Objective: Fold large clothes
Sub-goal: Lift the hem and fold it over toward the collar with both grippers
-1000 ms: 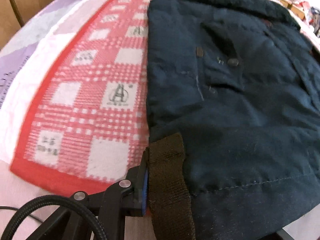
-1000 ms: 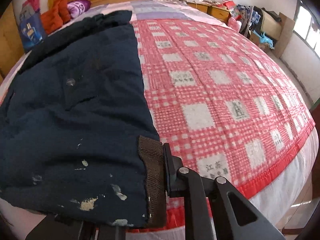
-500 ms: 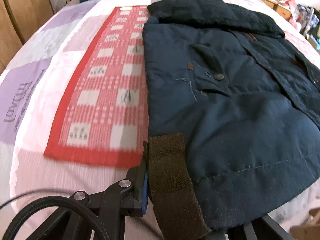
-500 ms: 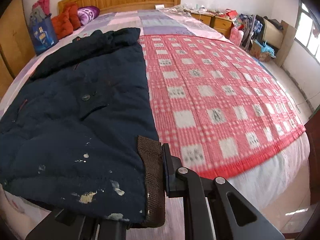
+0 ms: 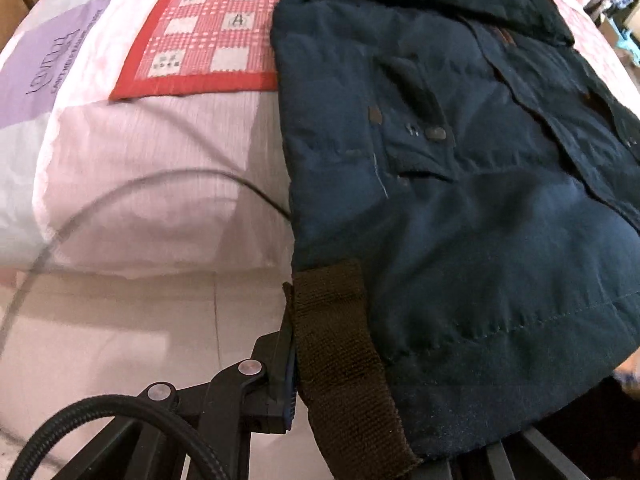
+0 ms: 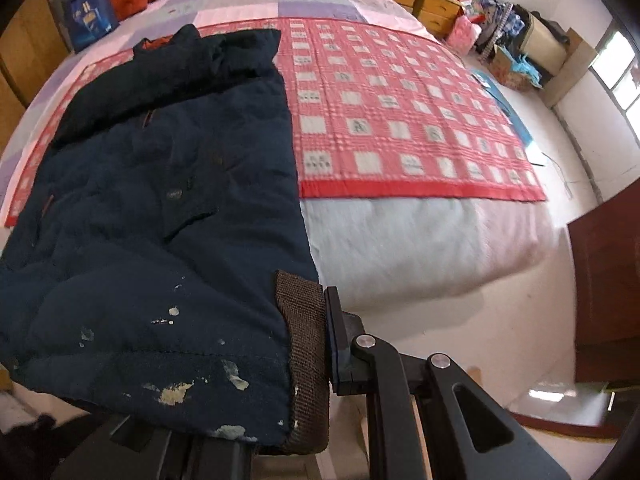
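A large dark navy padded jacket (image 5: 460, 168) lies front up on the bed, its hem hanging past the foot of the bed. It also shows in the right wrist view (image 6: 160, 220), with pale paint stains near the hem. My left gripper (image 5: 332, 360) is shut on the brown ribbed band (image 5: 340, 344) at the hem's left corner. My right gripper (image 6: 308, 364) is shut on the brown ribbed band (image 6: 304, 344) at the hem's right corner. Both hold the hem off the bed, beyond its foot edge.
A red and white checked blanket (image 6: 392, 120) covers the bed under the jacket, over a pink and purple quilt (image 5: 132, 176). A black cable (image 5: 120, 196) crosses the bed end. Wooden drawers (image 6: 424, 4), boxes and a dark red door (image 6: 604, 292) stand at the right.
Both grippers have pulled back and away from the bed, dragging the jacket's hem past the foot edge. The floor and bed end now show below.
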`<act>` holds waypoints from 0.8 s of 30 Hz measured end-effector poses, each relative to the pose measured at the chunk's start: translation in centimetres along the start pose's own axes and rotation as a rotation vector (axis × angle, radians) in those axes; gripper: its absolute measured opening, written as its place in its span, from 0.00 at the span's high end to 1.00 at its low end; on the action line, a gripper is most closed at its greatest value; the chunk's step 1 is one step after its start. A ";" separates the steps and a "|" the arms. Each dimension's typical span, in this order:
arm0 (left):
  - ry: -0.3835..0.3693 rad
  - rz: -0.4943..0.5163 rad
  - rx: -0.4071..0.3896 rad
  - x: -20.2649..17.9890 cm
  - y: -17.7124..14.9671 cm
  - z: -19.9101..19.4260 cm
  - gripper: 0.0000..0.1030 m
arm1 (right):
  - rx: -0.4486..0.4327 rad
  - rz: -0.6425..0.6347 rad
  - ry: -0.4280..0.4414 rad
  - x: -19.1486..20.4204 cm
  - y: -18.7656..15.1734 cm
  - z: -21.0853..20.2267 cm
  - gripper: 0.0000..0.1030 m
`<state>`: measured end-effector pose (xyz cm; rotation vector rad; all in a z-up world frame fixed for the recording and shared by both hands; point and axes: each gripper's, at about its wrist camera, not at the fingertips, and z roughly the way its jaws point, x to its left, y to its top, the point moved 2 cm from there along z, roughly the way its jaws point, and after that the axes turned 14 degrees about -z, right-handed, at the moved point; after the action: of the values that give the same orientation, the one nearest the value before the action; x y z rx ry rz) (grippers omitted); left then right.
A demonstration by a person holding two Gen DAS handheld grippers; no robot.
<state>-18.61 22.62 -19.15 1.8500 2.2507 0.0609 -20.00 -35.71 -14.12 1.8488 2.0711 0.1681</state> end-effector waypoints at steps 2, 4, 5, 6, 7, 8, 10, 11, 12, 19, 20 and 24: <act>-0.001 0.017 -0.015 -0.2 1.0 -1.4 0.87 | -0.022 -0.003 -0.009 -0.3 0.7 -2.0 0.87; -0.003 0.028 -0.053 -0.5 3.7 -2.5 0.85 | -0.068 -0.022 -0.016 -0.5 2.6 -3.1 0.87; -0.011 0.022 -0.068 -0.7 5.1 -3.0 0.85 | -0.093 -0.024 -0.013 -0.6 3.7 -3.5 0.87; -0.021 0.017 -0.085 -0.9 6.9 -3.3 0.85 | -0.127 -0.025 -0.004 -0.9 5.3 -3.7 0.87; -0.025 0.025 -0.105 -1.3 9.1 -3.5 0.85 | -0.150 -0.032 0.000 -1.0 6.6 -3.8 0.87; -0.025 0.034 -0.119 -1.7 10.8 -3.6 0.85 | -0.188 -0.048 0.007 -1.2 8.5 -3.8 0.87; -0.026 0.044 -0.154 -2.8 15.6 -3.8 0.85 | -0.249 -0.068 0.029 -1.7 12.2 -3.4 0.87; -0.029 0.038 -0.167 -3.1 17.5 -3.9 0.85 | -0.289 -0.079 0.046 -2.1 14.8 -2.9 0.87; -0.032 0.027 -0.179 -3.4 19.8 -3.9 0.85 | -0.311 -0.086 0.054 -2.3 16.5 -2.4 0.87; -0.018 -0.029 -0.225 -5.2 36.1 -1.5 0.84 | -0.398 -0.116 0.092 -4.2 32.4 3.9 0.87; -0.012 -0.032 -0.217 -5.4 37.8 -0.6 0.84 | -0.378 -0.112 0.095 -4.2 34.9 5.8 0.87; 0.004 -0.074 -0.163 -6.0 44.9 4.8 0.84 | -0.304 -0.074 0.082 -4.3 41.8 12.6 0.87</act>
<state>26.71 25.39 -15.08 1.6838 2.2419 0.2286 23.82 -36.06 -11.60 1.6049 2.0324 0.5169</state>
